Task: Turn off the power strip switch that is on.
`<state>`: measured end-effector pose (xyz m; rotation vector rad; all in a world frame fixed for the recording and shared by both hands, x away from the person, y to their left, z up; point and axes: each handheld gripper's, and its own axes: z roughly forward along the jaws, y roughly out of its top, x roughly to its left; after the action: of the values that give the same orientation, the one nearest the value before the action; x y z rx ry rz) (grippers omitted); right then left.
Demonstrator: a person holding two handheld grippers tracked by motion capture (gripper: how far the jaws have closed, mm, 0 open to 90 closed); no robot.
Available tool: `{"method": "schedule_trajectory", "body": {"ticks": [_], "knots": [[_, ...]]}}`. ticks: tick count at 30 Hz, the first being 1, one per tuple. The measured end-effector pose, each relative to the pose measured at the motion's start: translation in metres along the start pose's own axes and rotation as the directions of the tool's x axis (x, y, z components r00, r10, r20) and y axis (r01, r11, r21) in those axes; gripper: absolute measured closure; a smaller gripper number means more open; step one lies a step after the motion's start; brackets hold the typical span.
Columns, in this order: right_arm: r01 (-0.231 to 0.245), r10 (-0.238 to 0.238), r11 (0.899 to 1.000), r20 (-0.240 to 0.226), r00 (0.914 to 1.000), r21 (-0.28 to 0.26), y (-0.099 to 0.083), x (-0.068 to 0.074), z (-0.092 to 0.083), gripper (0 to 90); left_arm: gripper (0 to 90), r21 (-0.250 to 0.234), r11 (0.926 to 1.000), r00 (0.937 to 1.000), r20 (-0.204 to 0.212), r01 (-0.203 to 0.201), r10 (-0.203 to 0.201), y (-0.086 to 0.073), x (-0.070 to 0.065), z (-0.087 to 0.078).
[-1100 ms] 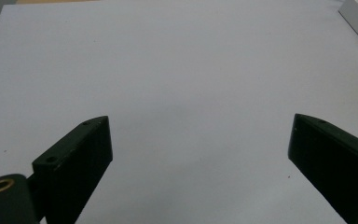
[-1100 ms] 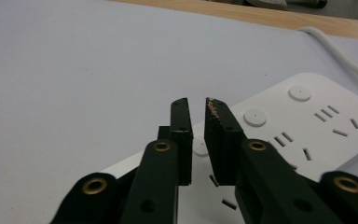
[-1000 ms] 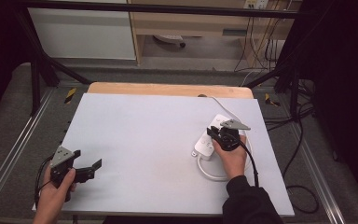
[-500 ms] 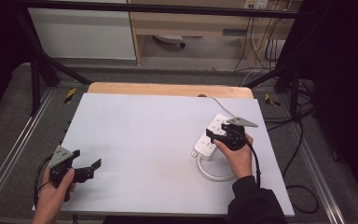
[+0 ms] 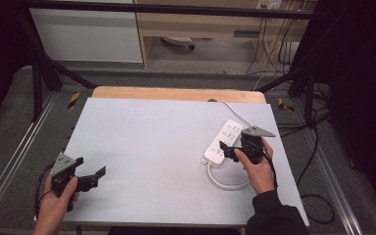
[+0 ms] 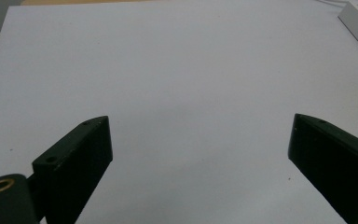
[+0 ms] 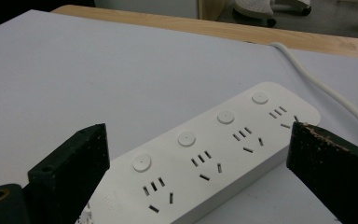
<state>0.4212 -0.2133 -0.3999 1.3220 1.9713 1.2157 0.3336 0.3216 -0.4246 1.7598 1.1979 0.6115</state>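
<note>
The white power strip [image 5: 223, 141] lies near the right edge of the table [image 5: 147, 147], its cord [image 5: 225, 180] looping beside it toward the person. The right gripper [image 5: 225, 149] hangs just over the strip; its jaws have just been opening and stand wide, touching nothing. The left gripper [image 5: 90, 177], jaws apart and empty, rests well apart at the near left corner.

Mat [image 5: 152, 147]: bare across left and middle, free passage. Obstacles at right: strip [image 5: 223, 138] lying diagonal, cord [image 5: 225, 181] looped at its near end, running off the far edge.
</note>
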Motion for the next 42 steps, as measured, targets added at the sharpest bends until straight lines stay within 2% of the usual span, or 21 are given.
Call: {"method": "schedule_trajectory", "body": {"ticks": [6,12,20,28,32,37,42], "knots": [[-0.007,0.006,0.999,-0.009,0.9999,-0.037,-0.003,-0.005,-0.017,4.5,6.0,-0.001,1.0,1.0,0.003,0.008,-0.008,0.0,0.0,0.0],[-0.018,0.018,0.999,-0.003,0.9998,-0.046,-0.009,-0.01,-0.03,4.3,6.0,-0.004,1.0,1.0,0.003,0.008,-0.008,0.0,0.001,-0.001],[-0.011,0.01,0.998,-0.014,0.9999,-0.068,-0.013,-0.016,-0.049,5.0,6.0,-0.007,0.9999,0.9999,0.005,0.012,-0.012,0.0,0.001,-0.001],[-0.012,0.012,0.998,-0.015,0.9998,-0.053,-0.023,-0.019,-0.058,5.3,6.0,-0.012,0.9998,0.9999,0.004,0.016,-0.016,0.0,0.001,-0.002],[-0.012,0.011,0.998,-0.018,0.9998,-0.065,-0.03,-0.02,-0.062,5.5,6.0,-0.009,0.9999,0.9999,0.006,0.014,-0.014,0.0,0.0,-0.002],[0.017,-0.017,0.996,0.002,0.9998,-0.089,-0.04,-0.02,-0.066,5.1,6.0,-0.014,0.9998,0.9999,0.004,0.016,-0.016,0.001,0.002,-0.003],[0.01,-0.009,0.993,0.015,0.9999,-0.122,-0.045,-0.025,-0.073,4.2,6.0,-0.018,0.9997,0.9998,0.0,0.019,-0.019,0.001,0.003,-0.004]]}}
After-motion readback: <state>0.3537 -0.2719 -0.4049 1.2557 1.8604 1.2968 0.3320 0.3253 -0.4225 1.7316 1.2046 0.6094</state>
